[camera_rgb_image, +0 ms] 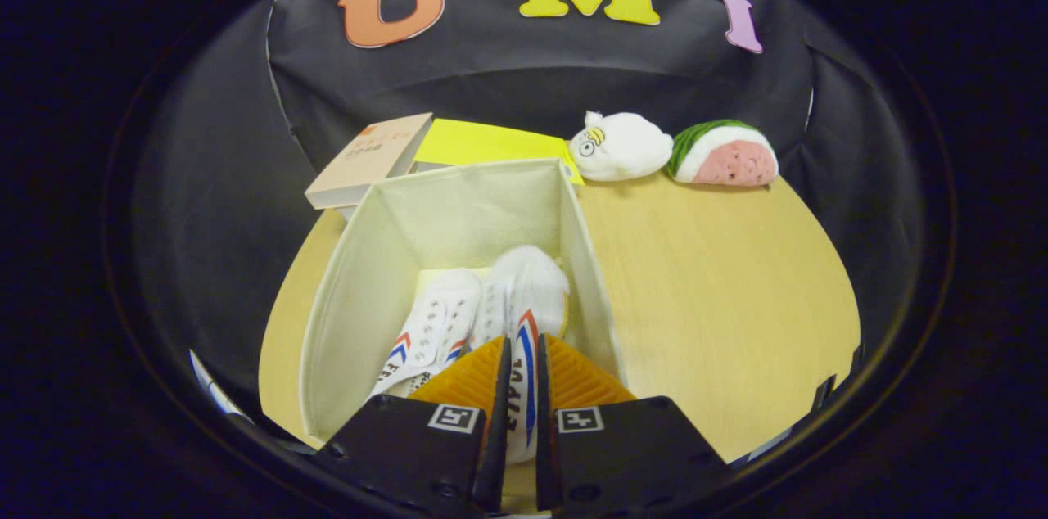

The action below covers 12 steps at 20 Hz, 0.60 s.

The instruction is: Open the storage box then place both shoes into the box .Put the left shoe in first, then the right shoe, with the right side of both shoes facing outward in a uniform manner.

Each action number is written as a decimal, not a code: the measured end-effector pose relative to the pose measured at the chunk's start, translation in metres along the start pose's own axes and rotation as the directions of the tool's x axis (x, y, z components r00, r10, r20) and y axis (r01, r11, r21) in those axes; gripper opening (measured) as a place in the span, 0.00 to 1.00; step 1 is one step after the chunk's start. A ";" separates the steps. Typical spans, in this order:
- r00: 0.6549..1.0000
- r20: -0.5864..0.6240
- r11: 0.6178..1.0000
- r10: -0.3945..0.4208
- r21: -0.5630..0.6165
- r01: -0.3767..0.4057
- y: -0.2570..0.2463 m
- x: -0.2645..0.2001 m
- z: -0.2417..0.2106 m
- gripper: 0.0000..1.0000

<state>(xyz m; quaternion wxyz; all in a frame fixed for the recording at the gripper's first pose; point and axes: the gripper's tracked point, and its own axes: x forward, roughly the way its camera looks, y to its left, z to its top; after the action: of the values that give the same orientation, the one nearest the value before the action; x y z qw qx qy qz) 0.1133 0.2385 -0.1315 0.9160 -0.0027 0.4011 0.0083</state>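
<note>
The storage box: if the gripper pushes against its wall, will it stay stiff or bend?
The storage box looks like fabric, so its wall probably bends. It likely slides easily on the smooth table. The gripper is shut on the right shoe inside.

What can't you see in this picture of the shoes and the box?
- Second shoe: its heel end, pinched in the gripper, sits behind the fingers in the gripper view.
- First shoe: its heel is covered by a finger.
- Storage box: much of the floor lies under the shoes.
- Yellow lid: partly behind the box's back wall.
- Book: cover writing too small.
</note>
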 end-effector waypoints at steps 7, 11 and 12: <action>0.986 0.163 0.999 -0.029 -0.029 0.035 -0.018 -0.042 0.012 0.82; 0.946 0.322 0.998 -0.020 -0.050 0.038 -0.033 -0.083 0.014 0.95; 0.930 0.366 0.996 -0.032 -0.064 0.059 -0.038 -0.093 0.013 0.96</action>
<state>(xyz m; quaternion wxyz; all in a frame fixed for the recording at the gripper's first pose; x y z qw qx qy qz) 0.0608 0.1998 -0.0540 0.9738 -0.0442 0.2232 0.0021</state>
